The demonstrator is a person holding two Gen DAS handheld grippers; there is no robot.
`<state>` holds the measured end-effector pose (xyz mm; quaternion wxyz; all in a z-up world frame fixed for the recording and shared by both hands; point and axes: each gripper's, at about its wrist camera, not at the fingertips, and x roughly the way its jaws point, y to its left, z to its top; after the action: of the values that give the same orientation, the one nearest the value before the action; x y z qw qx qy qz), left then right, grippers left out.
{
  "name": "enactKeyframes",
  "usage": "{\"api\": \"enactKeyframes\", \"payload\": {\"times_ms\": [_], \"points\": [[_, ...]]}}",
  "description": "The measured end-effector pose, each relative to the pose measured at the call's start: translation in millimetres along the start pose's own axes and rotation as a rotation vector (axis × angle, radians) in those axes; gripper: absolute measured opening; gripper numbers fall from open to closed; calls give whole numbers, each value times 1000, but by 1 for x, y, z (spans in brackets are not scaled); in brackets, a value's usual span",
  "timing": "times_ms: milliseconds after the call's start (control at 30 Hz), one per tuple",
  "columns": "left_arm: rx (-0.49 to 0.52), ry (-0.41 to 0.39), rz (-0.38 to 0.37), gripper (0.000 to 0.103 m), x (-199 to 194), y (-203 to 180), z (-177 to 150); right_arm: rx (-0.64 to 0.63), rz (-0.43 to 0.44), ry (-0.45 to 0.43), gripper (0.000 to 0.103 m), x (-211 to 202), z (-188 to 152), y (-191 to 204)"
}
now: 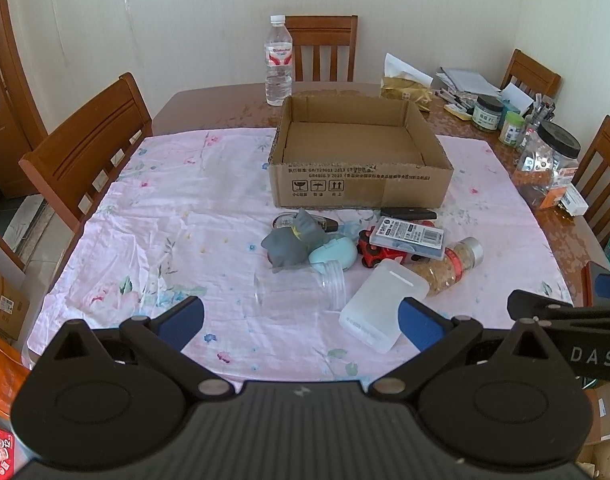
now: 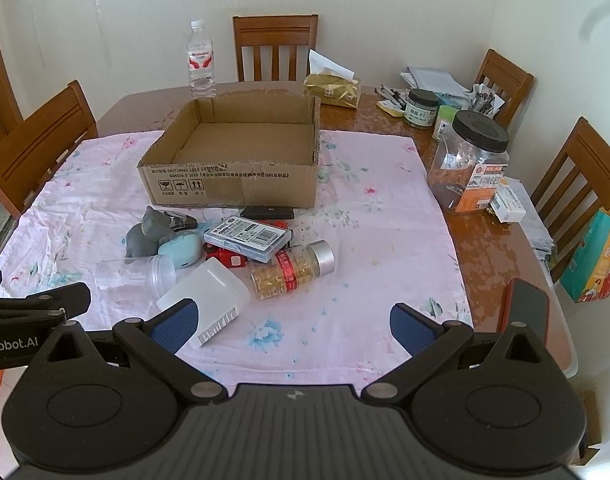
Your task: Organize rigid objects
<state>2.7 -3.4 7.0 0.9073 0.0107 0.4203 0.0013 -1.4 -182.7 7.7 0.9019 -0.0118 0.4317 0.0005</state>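
Above the near edge of the cloth [image 1: 153,216] I hold both grippers [image 1: 301,322] [image 2: 293,324] wide open and empty, the pile [image 1: 369,248] ahead before the empty box [image 1: 357,184], where grabbing the clear jar [image 1: 301,288] could roll it away.

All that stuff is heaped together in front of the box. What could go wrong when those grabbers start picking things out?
Both grippers, left and right, are open and empty.

1. The flat labelled case rests on the red toy car; pulling the car first would probably tip the case off.

2. The clear jar and the pill bottle lie on their sides and may roll if nudged.

3. The clear jar is hard to see against the cloth, so a grab could miss.
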Motion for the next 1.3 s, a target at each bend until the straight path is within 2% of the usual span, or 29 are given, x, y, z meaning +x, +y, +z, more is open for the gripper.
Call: {"api": "enactKeyframes", "payload": {"times_ms": [567,800,1067,1200,1300], "points": [[4,-10,-13,103,15,5,9,-66,10,-30,103,10,9,6],[-8,-37,-25,103,34,9,5,-110,93,-70,103,25,3,3],[-8,-36,-17,103,71,17,0,-150,144,-52,103,45,-7,-1],[27,-17,17,103,103,12,0,-146,143,-26,103,55,-10,-3],[32,-3,2,103,123,9,2,-147,140,-6,103,60,-12,-3]]}}
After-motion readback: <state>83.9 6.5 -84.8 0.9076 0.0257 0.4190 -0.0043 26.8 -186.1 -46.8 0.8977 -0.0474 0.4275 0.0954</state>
